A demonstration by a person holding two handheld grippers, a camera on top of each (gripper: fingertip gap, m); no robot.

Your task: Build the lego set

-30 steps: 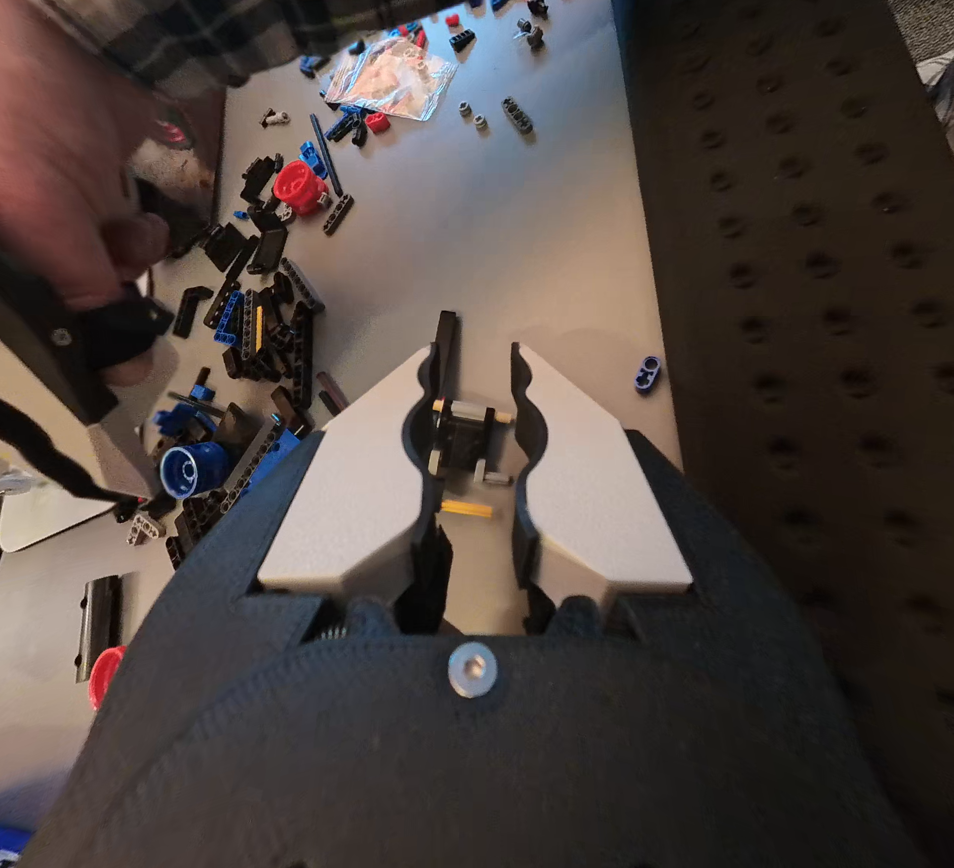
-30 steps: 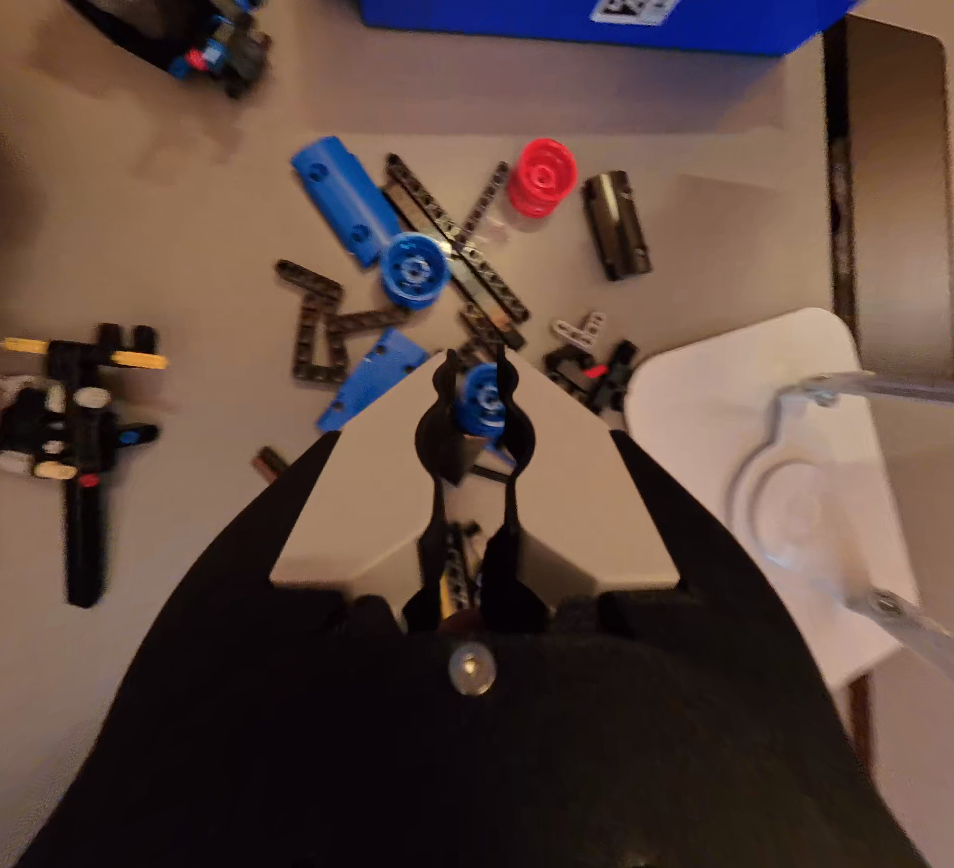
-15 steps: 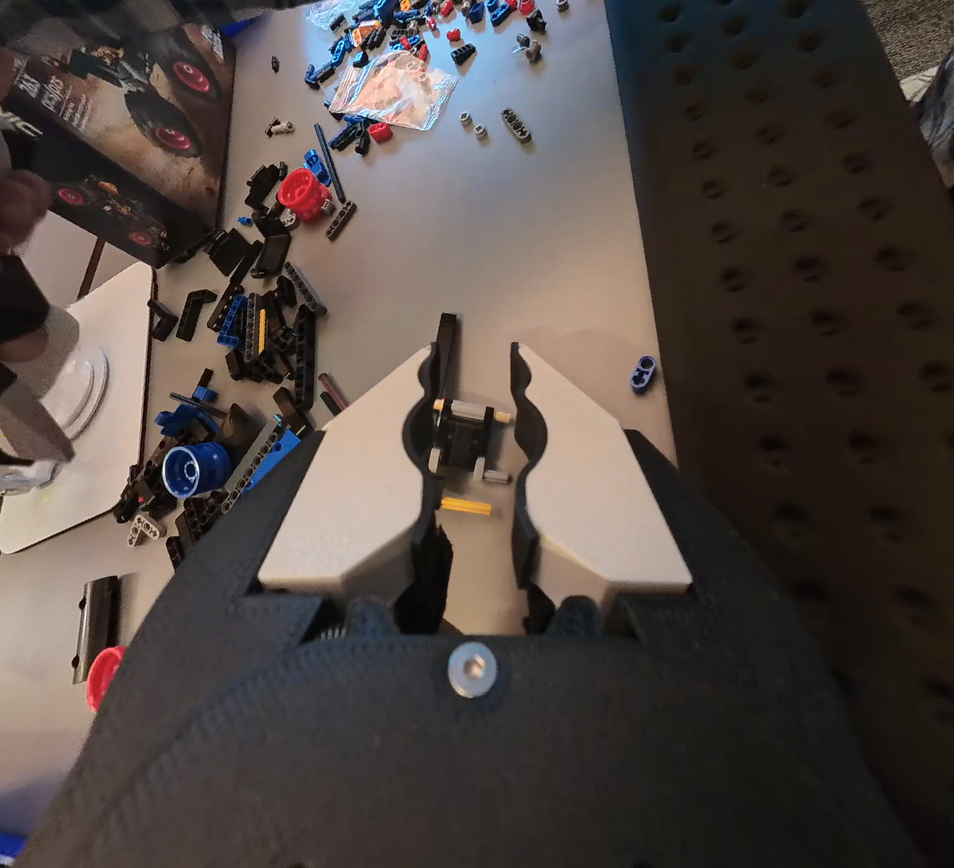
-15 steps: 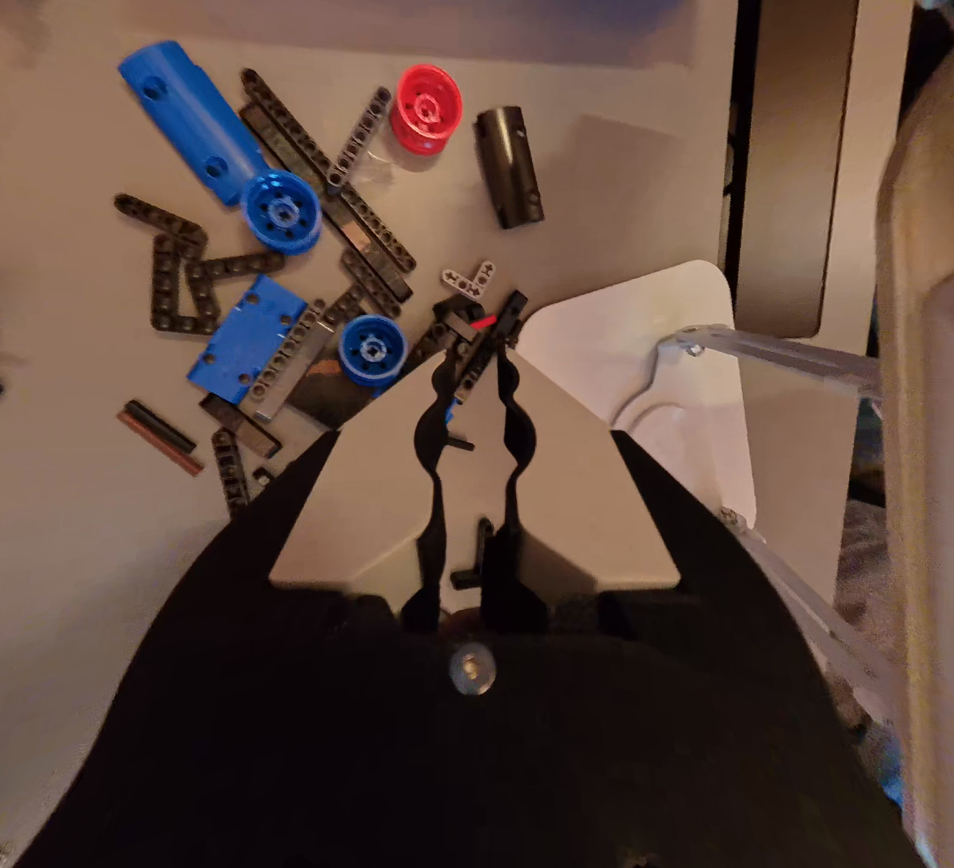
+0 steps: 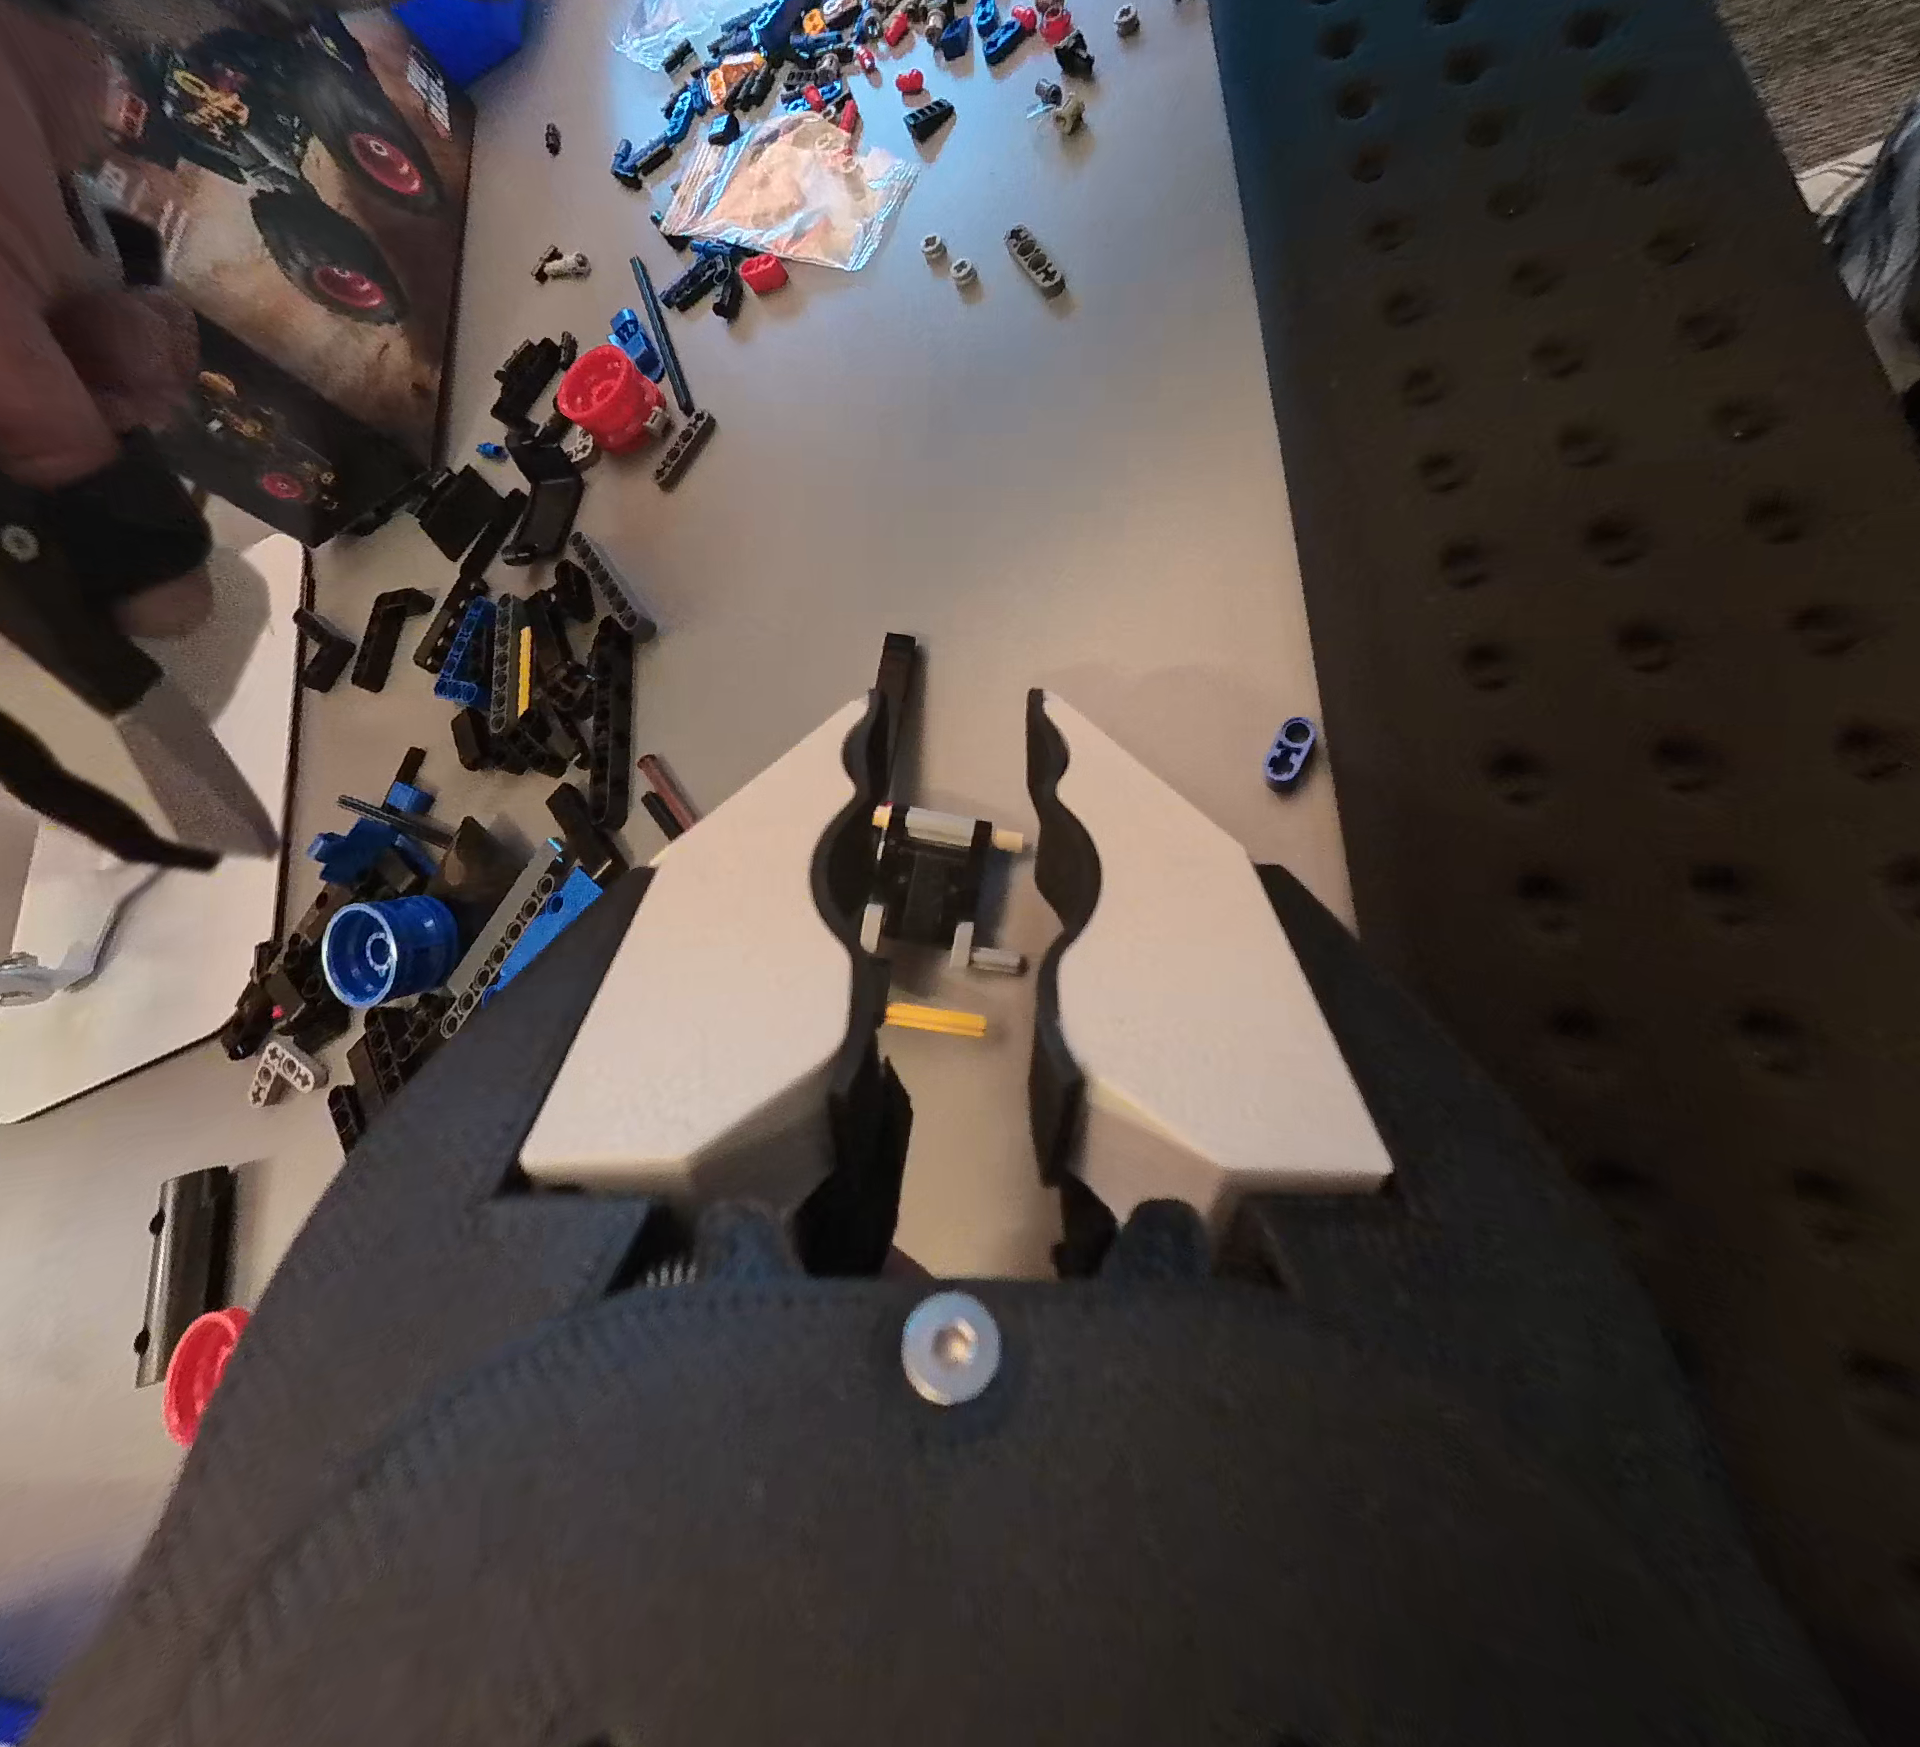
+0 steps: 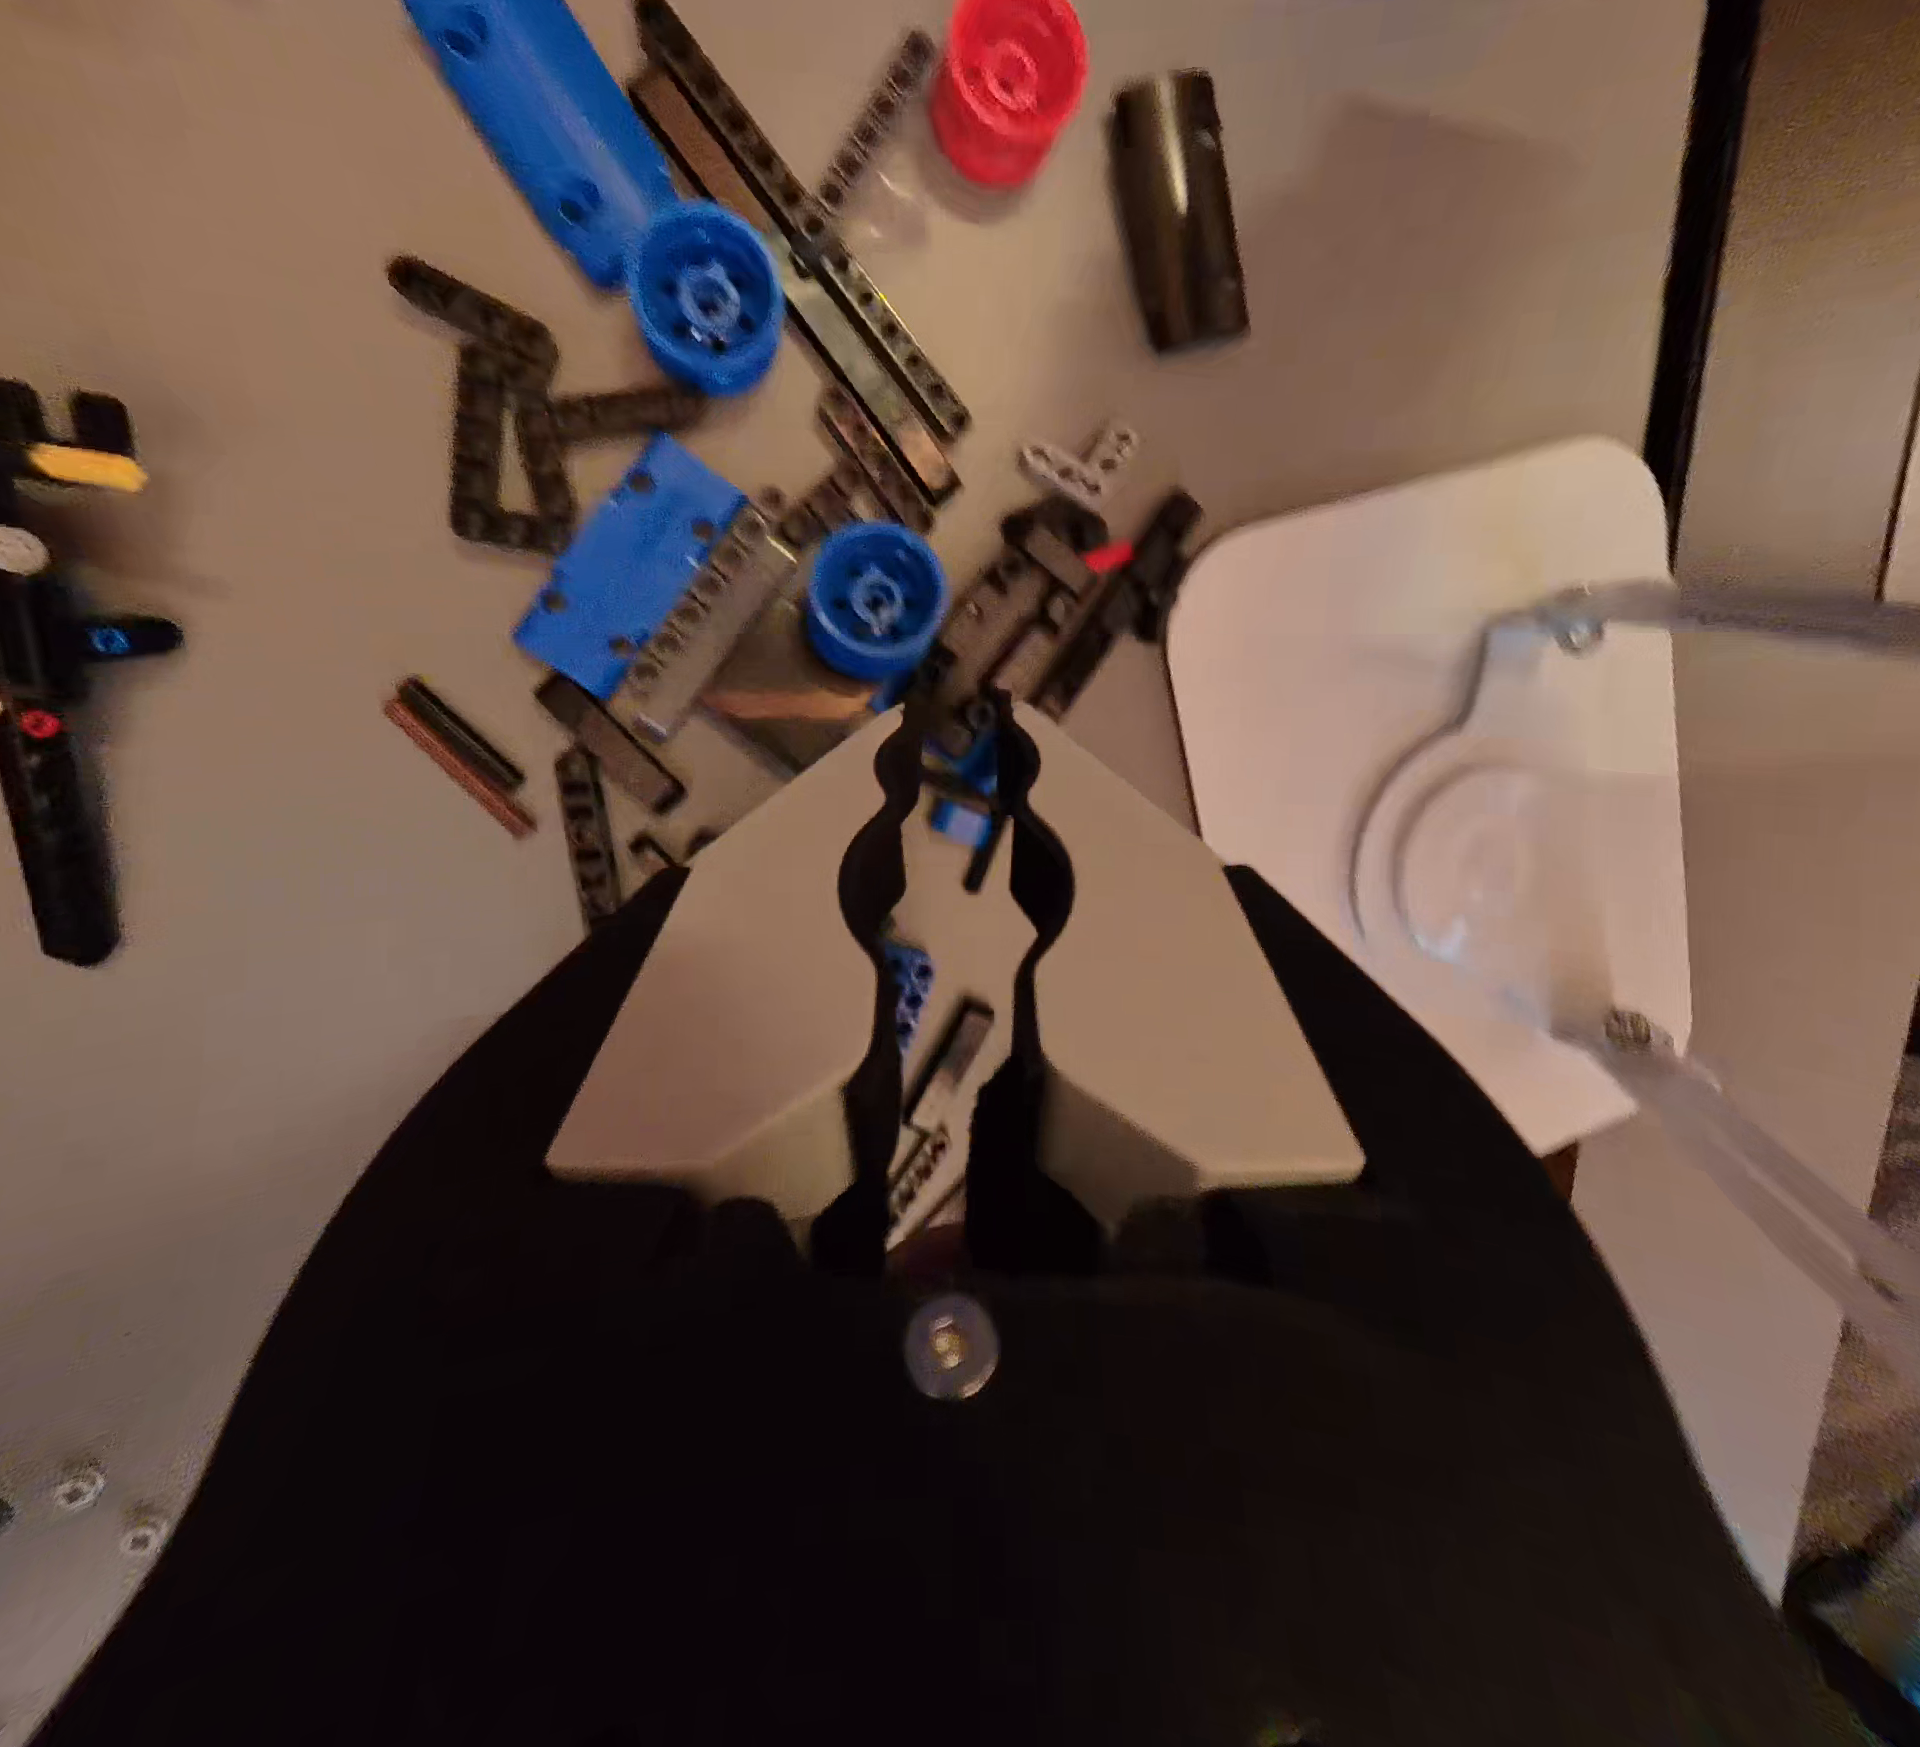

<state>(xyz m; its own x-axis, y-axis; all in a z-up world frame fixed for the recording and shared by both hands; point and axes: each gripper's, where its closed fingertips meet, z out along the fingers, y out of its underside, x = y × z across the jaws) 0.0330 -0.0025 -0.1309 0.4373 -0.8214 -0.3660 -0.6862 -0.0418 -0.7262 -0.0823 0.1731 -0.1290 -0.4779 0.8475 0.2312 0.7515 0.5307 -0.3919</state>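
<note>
My left gripper (image 5: 956,710) is open, low over the grey table. A small black sub-assembly (image 5: 930,887) with yellow and tan axles lies on the table between its fingers, untouched as far as I can see. The same sub-assembly shows at the left edge of the right wrist view (image 6: 52,658). My right gripper (image 6: 958,715) hovers over the loose-parts pile with a narrow gap between its jaws and nothing gripped. Just beyond its tips are a blue wheel (image 6: 873,601) and black beams (image 6: 1049,596). The right gripper and a hand holding it show at the far left of the left wrist view (image 5: 73,575).
A black perforated panel (image 5: 1558,554) runs along the table's right. The set's box (image 5: 312,243), a clear bag (image 5: 790,191) and small scattered parts lie farther off. A white board (image 6: 1403,658) with a clear stand, a red wheel (image 6: 1008,76) and a blue panel (image 6: 530,97) flank the pile. Across from one pair of fingers to the other is roughly 20 cm.
The right gripper swung away over the white board and then back over the pile; its hand is again at the left in the left wrist view. The left gripper has stayed put.
</note>
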